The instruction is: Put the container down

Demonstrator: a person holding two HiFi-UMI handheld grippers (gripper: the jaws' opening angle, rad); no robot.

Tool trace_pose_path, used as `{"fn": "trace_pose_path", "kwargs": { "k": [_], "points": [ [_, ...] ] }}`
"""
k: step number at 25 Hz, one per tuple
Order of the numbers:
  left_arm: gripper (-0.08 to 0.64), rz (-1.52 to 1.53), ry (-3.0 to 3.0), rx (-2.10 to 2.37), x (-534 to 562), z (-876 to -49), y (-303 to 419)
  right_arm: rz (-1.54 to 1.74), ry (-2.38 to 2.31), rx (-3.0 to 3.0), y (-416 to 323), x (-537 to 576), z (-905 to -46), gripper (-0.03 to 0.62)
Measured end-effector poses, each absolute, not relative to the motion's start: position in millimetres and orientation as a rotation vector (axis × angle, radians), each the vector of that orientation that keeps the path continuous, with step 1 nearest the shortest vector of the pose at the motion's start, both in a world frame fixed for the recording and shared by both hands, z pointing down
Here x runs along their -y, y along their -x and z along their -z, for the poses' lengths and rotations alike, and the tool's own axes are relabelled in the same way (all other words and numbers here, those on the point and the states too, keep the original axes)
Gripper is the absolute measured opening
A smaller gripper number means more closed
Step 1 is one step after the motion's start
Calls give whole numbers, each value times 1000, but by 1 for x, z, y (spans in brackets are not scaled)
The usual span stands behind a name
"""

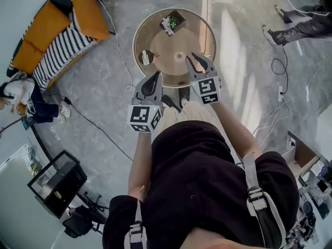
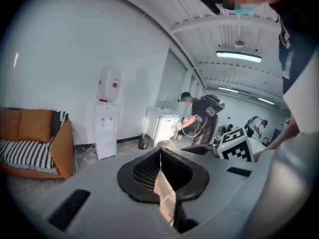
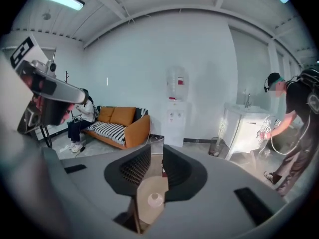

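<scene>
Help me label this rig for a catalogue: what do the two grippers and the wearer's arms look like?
Both the left gripper and the right gripper have grey moulded shells with black ribbed jaw pads, and each carries a white cube printed with black square markers. The person wears a black short-sleeved top; grey-buckled shoulder straps cross it.

Seen from above: a round tan worktop (image 1: 165, 45) with a raised rim, standing on grey marbled floor (image 1: 104, 82). Carries three small things, well apart from one another. Near the far edge, a dark square planter (image 1: 174, 21) with green and white inside. Close to the left rim, a brown-and-white item (image 1: 146, 57), too small to identify. Near the middle, a pale round container (image 1: 179, 56), resting on the bare wood.
</scene>
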State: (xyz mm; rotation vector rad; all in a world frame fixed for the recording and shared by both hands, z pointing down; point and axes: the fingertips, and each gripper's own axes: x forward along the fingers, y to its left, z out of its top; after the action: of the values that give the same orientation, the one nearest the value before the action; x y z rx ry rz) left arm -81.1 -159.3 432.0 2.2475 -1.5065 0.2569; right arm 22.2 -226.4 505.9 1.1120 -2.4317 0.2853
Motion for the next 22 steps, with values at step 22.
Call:
{"fn": "trace_pose_path", "kwargs": {
  "k": [22],
  "points": [
    [18, -148, -2425, 1428, 22, -383, 98, -189, -1260, 2535, -16, 46, -389, 5]
  ]
}}
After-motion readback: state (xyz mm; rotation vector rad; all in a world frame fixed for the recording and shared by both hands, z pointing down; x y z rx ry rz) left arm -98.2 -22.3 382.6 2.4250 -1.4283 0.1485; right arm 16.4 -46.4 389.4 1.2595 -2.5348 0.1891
